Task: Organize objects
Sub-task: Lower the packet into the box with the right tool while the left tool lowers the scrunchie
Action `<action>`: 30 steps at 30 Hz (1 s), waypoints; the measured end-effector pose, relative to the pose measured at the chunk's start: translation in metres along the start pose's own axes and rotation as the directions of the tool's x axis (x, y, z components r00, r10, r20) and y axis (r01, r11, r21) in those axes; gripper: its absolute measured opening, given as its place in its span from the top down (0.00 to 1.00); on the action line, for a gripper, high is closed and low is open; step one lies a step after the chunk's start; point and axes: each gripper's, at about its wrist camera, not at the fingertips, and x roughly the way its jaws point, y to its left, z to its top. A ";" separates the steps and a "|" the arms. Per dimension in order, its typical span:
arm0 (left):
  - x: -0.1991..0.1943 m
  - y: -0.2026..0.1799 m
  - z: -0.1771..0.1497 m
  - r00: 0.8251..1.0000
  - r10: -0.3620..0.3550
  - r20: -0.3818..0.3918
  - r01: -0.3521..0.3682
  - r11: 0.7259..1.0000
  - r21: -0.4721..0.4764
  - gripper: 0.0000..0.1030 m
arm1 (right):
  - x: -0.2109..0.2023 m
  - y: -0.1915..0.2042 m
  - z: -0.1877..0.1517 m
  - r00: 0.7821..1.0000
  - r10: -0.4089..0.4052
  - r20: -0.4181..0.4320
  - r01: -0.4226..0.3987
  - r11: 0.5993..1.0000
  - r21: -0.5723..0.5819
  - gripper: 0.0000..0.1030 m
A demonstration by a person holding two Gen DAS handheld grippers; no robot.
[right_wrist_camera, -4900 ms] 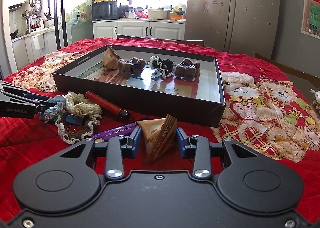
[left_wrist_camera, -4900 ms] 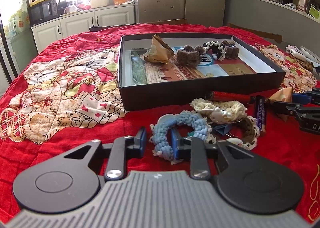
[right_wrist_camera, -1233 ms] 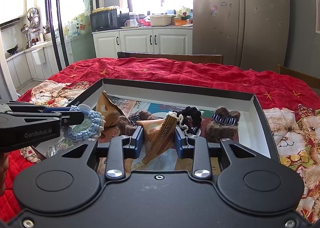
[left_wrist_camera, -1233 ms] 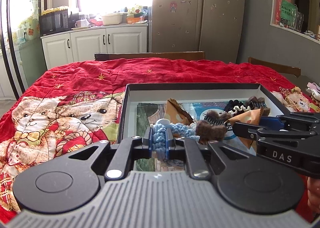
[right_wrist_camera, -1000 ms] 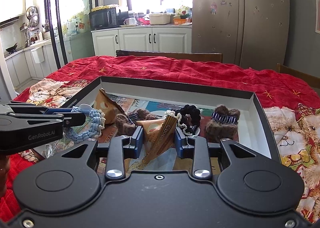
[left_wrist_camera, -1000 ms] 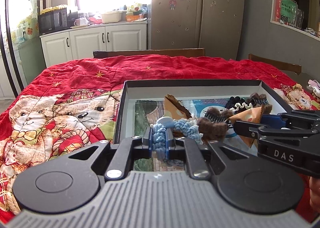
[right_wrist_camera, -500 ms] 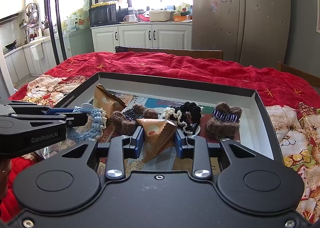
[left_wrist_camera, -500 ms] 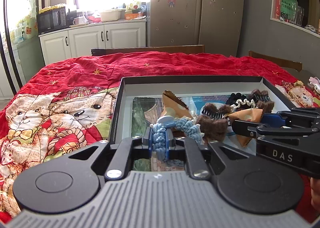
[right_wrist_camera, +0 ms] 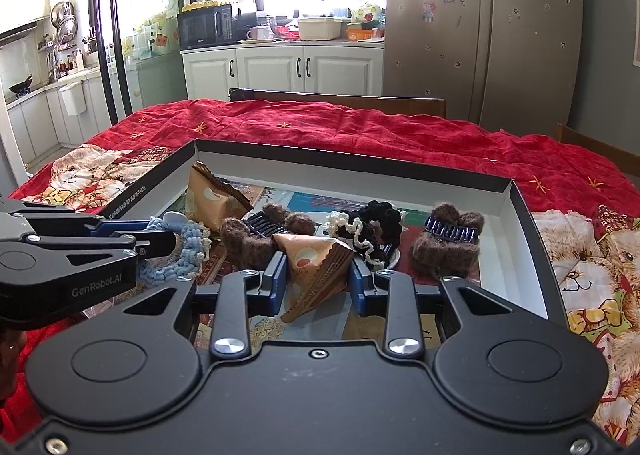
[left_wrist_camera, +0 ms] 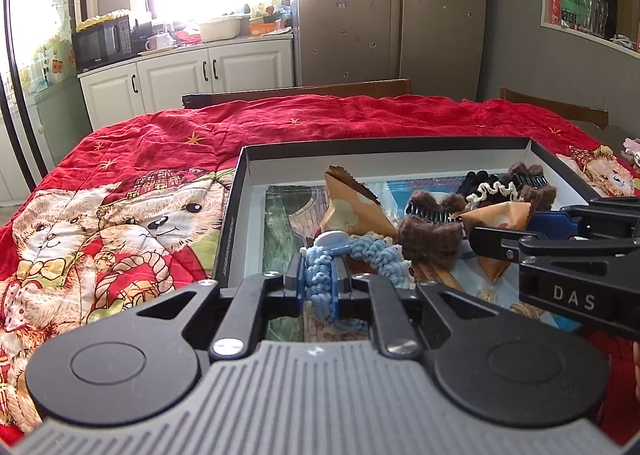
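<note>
A black shallow box (left_wrist_camera: 236, 191) (right_wrist_camera: 520, 195) lies on the red bear-print cloth. My left gripper (left_wrist_camera: 319, 279) is shut on a light blue crocheted scrunchie (left_wrist_camera: 372, 251) and holds it over the box's left part; that gripper (right_wrist_camera: 156, 243) also shows in the right wrist view. My right gripper (right_wrist_camera: 318, 279) is shut on a tan triangular snack packet (right_wrist_camera: 316, 263) over the box's middle; that gripper (left_wrist_camera: 480, 243) also shows in the left wrist view. In the box lie another tan packet (right_wrist_camera: 212, 195), brown fuzzy hair clips (right_wrist_camera: 448, 239) (left_wrist_camera: 428, 231) and a black and cream scrunchie (right_wrist_camera: 372, 227).
The red cloth (left_wrist_camera: 132, 215) with bear prints covers the table around the box. A wooden chair back (right_wrist_camera: 340, 101) stands behind the far edge. White cabinets (right_wrist_camera: 280, 67) and a fridge (right_wrist_camera: 480, 27) are beyond.
Both grippers have come down a little toward the box with their loads still held; the box contents look closer and lower in both views.
</note>
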 end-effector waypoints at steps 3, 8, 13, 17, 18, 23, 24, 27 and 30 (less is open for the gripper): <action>0.000 0.000 0.000 1.000 0.000 0.000 0.000 1.000 0.000 0.85 | 0.000 0.000 0.000 1.000 0.000 0.000 0.000 1.000 -0.002 0.70; 0.001 0.000 -0.001 1.000 0.001 -0.001 -0.001 1.000 0.000 0.85 | 0.000 0.000 0.000 1.000 0.001 -0.002 -0.001 1.000 -0.002 0.70; 0.002 0.001 -0.002 1.000 0.003 -0.002 -0.003 1.000 0.001 0.84 | 0.000 0.000 0.000 1.000 0.002 -0.003 -0.002 1.000 -0.006 0.70; 0.003 0.001 -0.002 1.000 0.004 -0.002 -0.004 1.000 0.003 0.84 | 0.000 0.000 0.000 1.000 0.002 -0.003 -0.002 1.000 -0.007 0.70; 0.003 0.002 -0.002 1.000 0.004 -0.003 -0.004 1.000 0.003 0.83 | 0.000 0.000 0.000 1.000 0.003 -0.003 -0.003 1.000 -0.007 0.70; 0.003 0.002 -0.002 1.000 0.004 -0.005 -0.003 1.000 0.003 0.74 | 0.000 0.000 0.000 1.000 0.005 -0.004 -0.005 1.000 -0.007 0.70; 0.003 0.003 -0.003 1.000 0.003 -0.006 -0.003 1.000 0.004 0.72 | 0.000 0.000 0.000 1.000 0.006 -0.004 -0.006 1.000 -0.008 0.70; 0.003 0.002 -0.003 1.000 0.002 -0.005 -0.002 1.000 0.004 0.66 | 0.000 0.000 -0.001 1.000 0.007 -0.005 -0.007 1.000 -0.008 0.70; 0.003 0.002 -0.002 1.000 0.003 -0.005 -0.003 1.000 0.006 0.61 | 0.000 0.000 -0.001 1.000 0.007 -0.005 -0.007 1.000 -0.010 0.70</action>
